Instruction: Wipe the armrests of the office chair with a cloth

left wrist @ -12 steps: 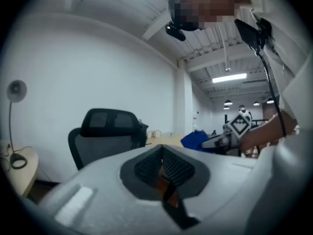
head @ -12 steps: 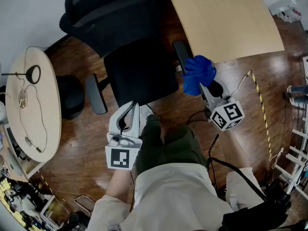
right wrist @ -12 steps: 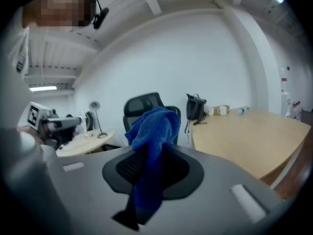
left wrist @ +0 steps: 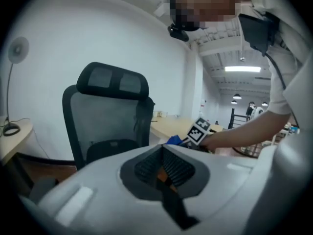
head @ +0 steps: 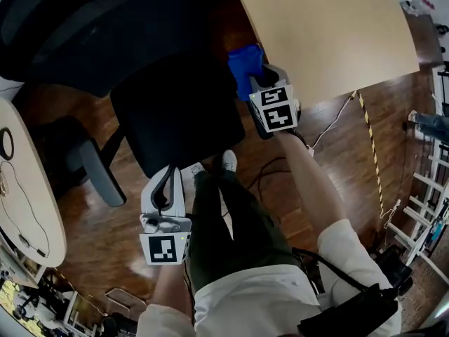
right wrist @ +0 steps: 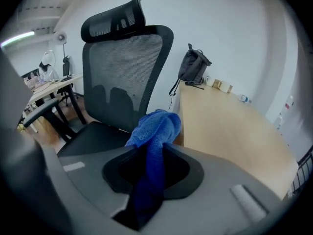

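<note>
Currently in the right claw (right wrist: 152, 153): the blue cloth (right wrist: 156, 124), pinched between the two jaws, with a bunched end poking out past the tips and a tail hanging back through the gap.
Left claw (left wrist: 162, 156): jaws drawn together on nothing, held low beside the person's leg at the front edge of the seat.
Cloth position: at the right-hand edge of the office chair (right wrist: 122, 72), in the narrow gap between the seat and the counter (head: 330, 34).
Counter-side armrest: almost wholly covered by the right claw and its marker cube in the head view, so I cannot tell whether the cloth is touching it.
Far armrest (head: 102, 170): bare, on the opposite side of the seat and well apart from the cloth. The left claw is the nearer one to it, but that claw holds nothing.
Key relation: the counter-side armrest seems to lie straight under the cloth. Going by the far armrest, its long axis probably runs from the backrest toward the person.
Next move, as a guess: press down and stroke along that line.
Risk: the counter edge sits just beside the claw.
</note>
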Available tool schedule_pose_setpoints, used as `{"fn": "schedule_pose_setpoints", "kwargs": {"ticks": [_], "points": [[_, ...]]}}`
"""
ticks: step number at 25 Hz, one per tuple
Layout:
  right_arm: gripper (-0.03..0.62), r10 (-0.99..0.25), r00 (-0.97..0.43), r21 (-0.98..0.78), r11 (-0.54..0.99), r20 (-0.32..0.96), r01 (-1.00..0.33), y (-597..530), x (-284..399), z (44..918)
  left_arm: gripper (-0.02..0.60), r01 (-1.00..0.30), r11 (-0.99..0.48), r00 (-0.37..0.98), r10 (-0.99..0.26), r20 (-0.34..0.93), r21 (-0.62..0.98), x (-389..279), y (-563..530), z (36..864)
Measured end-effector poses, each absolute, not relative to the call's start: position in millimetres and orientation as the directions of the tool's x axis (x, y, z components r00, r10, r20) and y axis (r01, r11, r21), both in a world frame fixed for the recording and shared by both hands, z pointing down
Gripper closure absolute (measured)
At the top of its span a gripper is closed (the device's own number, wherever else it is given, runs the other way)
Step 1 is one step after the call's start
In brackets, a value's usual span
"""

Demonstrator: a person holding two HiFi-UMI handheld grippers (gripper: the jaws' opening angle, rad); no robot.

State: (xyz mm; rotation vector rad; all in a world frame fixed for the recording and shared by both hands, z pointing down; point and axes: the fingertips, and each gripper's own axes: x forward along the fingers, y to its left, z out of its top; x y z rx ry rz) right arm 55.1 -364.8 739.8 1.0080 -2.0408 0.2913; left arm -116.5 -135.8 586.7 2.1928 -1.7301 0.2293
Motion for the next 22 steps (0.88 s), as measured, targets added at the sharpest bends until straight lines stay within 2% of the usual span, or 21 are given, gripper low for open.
{"fn": "schedule_pose_setpoints", "kwargs": {"ticks": [4,8,11,13,17,22], "points": [[0.511,-0.47,-0.377,0.074,0.698,0.798,-0.713,-280,35,729,0.589,-0.975,-0.156,0.199,-0.929,0.313,0.158,-154,-144,586],[0.511,-0.429,-0.396,0.002,0.681,0.812,-0.733,-187,89,682,0.589,-0.969,-0.166,0.213,-0.936,0.282,0.181,-134,-149,540],[0.51,-0.436,-0.476,-0.054,0.692,0.764,-0.72,-163,114,664,0.589,-0.967,-0.165,0.214,-0.939,0.267,0.196,-112,-141,540],[0.51,-0.43,-0.592,-0.103,0.745,0.682,-0.659,-167,103,646,0.589,-0.974,-0.128,0.176,-0.946,0.273,0.186,-104,-130,549],[0.51,-0.303,-0.82,-0.253,0.85,0.485,-0.463,-192,14,621,0.589,-0.992,-0.001,0.04,-0.952,0.303,0.128,-131,-111,577],[0.51,-0.08,-0.904,-0.247,0.949,0.419,-0.198,-187,-168,644,0.589,-0.977,0.175,-0.137,-0.951,0.277,0.118,-227,-71,578]]}}
